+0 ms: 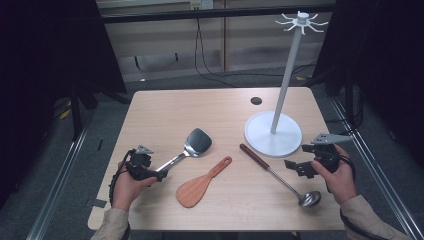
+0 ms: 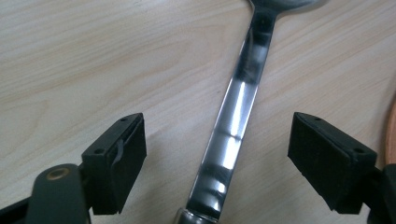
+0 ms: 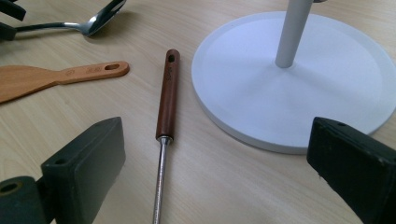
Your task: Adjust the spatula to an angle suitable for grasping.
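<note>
A metal spatula (image 1: 196, 143) lies left of centre on the wooden table (image 1: 220, 107), its shiny handle (image 2: 236, 116) running between the jaws of my open left gripper (image 1: 160, 175) (image 2: 217, 136); the jaws stand apart from the handle on both sides. To its right lies a wooden spatula (image 1: 201, 183) (image 3: 56, 77). A ladle (image 1: 280, 177) with a brown handle (image 3: 168, 93) lies further right, bowl toward the front edge. My right gripper (image 1: 296, 169) (image 3: 222, 140) is open, hovering just beside the ladle's metal shaft. The metal spatula (image 3: 88, 22) is also visible in the right gripper view.
A white utensil stand with a round base (image 1: 262, 140) (image 3: 327, 88), a tall pole (image 1: 287, 75) and hooks at its top (image 1: 302, 22) occupies the right back of the table. A small dark hole (image 1: 256, 100) is in the tabletop. Dark curtains flank both sides.
</note>
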